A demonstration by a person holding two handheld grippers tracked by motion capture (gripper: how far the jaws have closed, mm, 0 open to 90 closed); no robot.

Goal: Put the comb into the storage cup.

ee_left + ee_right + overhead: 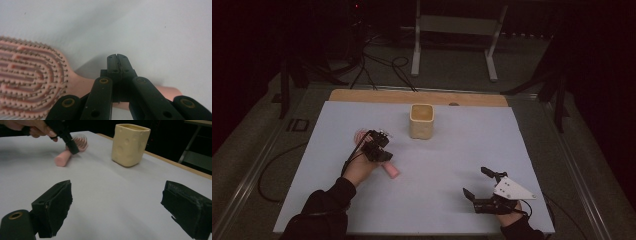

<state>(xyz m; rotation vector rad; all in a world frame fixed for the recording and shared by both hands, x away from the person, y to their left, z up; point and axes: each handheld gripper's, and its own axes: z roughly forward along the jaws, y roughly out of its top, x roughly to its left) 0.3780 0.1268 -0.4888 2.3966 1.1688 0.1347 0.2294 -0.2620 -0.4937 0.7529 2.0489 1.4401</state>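
Observation:
A pink hairbrush (391,172) lies bristles up on the pale sheet at centre left, its head (27,80) toward the far left and its handle (63,158) toward me. My left gripper (383,156) sits over the handle just behind the head. Its jaws are shut against each other, nothing between them, and the tips (117,58) rest at or just above the handle; contact is unclear. The left gripper (72,147) also appears in the right gripper view, held by a hand. My right gripper (474,181) rests near the front right, open and empty, its pads (53,202) wide apart.
A cream square cup (421,121) with dimpled sides (130,143) stands upright at the back centre. The pale sheet (462,150) ends at a wooden strip (362,96) along the back. Cables and a white stand (416,55) are on the floor beyond.

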